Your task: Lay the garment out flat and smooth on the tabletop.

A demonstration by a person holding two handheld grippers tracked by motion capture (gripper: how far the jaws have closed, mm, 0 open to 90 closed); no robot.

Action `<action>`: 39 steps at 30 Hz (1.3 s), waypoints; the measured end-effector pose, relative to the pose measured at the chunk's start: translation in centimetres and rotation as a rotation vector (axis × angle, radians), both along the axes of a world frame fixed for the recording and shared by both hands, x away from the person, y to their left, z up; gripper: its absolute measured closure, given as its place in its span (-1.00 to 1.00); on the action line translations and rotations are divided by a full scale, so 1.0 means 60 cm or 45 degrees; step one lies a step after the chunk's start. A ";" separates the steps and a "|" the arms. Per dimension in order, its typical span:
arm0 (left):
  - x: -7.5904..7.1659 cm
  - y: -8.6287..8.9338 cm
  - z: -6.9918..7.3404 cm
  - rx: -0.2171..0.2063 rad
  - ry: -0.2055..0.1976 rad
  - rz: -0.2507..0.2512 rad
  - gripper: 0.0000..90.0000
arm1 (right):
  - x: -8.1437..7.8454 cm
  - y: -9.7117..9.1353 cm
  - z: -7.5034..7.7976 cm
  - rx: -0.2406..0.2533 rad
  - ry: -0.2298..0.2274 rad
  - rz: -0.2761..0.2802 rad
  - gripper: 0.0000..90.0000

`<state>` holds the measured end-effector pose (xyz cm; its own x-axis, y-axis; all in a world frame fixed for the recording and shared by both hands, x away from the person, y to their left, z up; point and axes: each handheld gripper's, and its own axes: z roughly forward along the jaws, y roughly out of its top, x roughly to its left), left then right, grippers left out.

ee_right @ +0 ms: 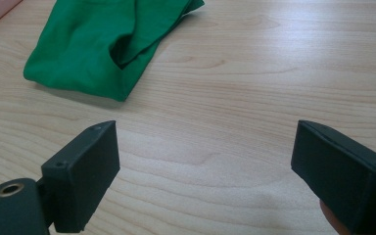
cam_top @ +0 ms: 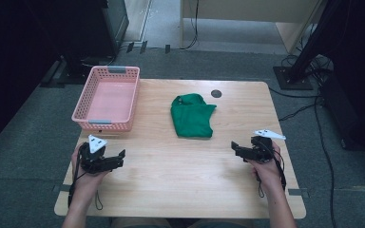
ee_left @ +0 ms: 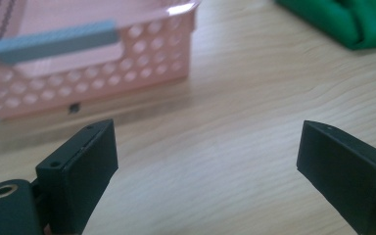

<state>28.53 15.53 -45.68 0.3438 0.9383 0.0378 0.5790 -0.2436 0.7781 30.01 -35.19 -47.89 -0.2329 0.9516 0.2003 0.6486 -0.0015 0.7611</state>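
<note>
Empty pink basket [cam_top: 106, 97], green cloth [cam_top: 192, 116] beside it on table [cam_top: 180, 175]; both hand-held grippers [cam_top: 121, 156] [cam_top: 234, 146] spread wide.

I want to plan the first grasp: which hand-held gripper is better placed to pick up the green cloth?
Probably the right hand-held gripper: its open jaws face the green cloth across bare table. The left hand-held gripper sits beside the pink basket, farther away.

A light wood-grain counter [cam_top: 180, 175] carries a pink perforated basket [cam_top: 106, 98] at its far left corner. A crumpled green cloth [cam_top: 191, 116] lies near the far middle, well apart from the basket, just beside a small dark round grommet [cam_top: 216, 93]
</note>
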 end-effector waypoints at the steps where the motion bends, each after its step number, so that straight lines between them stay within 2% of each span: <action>1: 0.004 -0.008 0.004 -0.010 -0.007 -0.015 -0.81 | 0.000 0.001 0.000 -0.001 0.001 0.003 -0.77; 2: 0.011 -0.022 0.011 -0.024 -0.018 -0.042 -0.81 | 0.000 0.002 0.000 0.005 0.003 0.001 -0.77; 5: 0.017 -0.038 0.016 -0.022 -0.029 -0.056 -0.81 | 0.002 0.002 -0.001 0.036 0.007 0.000 -0.77; 8: 0.025 -0.064 0.020 0.008 -0.040 -0.110 -0.81 | 0.004 0.003 -0.001 0.042 0.008 -0.003 -0.77; 9: 0.031 -0.076 0.022 -0.021 -0.035 -0.134 -0.81 | 0.005 0.004 -0.001 0.044 0.007 -0.001 -0.77; 13: 0.037 -0.091 0.017 -0.054 -0.016 -0.176 -0.81 | 0.010 0.008 -0.001 0.048 0.011 -0.001 -0.77; 14: 0.037 -0.099 0.010 -0.078 -0.008 -0.195 -0.81 | 0.014 0.015 0.000 0.052 0.011 0.008 -0.77; 17: 0.037 -0.104 0.001 -0.097 0.006 -0.209 -0.81 | 0.020 0.028 0.001 0.050 0.005 0.022 -0.71; 18: 0.038 -0.109 -0.003 -0.058 0.020 -0.219 -0.81 | 0.022 0.032 0.001 0.044 0.001 0.018 -0.63; 20: 0.038 -0.108 -0.004 -0.058 0.020 -0.211 -0.81 | 0.025 0.037 0.001 0.047 0.002 0.012 -0.62; 21: 0.038 -0.106 -0.005 -0.079 0.021 -0.215 -0.81 | 0.031 0.045 0.000 0.048 0.008 0.015 -0.62; 26: 0.039 -0.106 -0.013 -0.088 0.031 -0.212 -0.81 | 0.045 0.068 -0.003 0.028 0.014 0.041 -0.62; 29: 0.037 -0.109 -0.016 -0.084 0.034 -0.222 -0.81 | 0.056 0.087 -0.005 0.037 0.014 0.054 -0.52; 30: 0.036 -0.109 -0.016 -0.090 0.033 -0.230 -0.81 | 0.063 0.101 -0.005 0.027 0.013 0.036 -0.33; 31: 0.036 -0.109 -0.016 -0.090 0.033 -0.230 -0.81 | 0.063 0.101 -0.005 0.027 0.013 0.036 -0.33; 32: 0.035 -0.109 -0.016 -0.091 0.031 -0.234 -0.81 | 0.071 0.115 -0.006 0.008 0.014 0.034 -0.23; 36: 0.035 -0.105 -0.016 -0.094 0.036 -0.233 -0.81 | 0.088 0.142 -0.012 0.007 0.008 0.051 -0.10; 39: 0.034 -0.103 -0.017 -0.100 0.038 -0.232 -0.81 | 0.100 0.158 -0.019 -0.007 0.011 0.018 0.11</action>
<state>30.60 9.33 -46.72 0.5082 0.8600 -0.0455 0.5538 -0.2858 0.7820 36.00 -25.68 -49.06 -0.2444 0.9494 0.1973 0.6548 0.0115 0.7557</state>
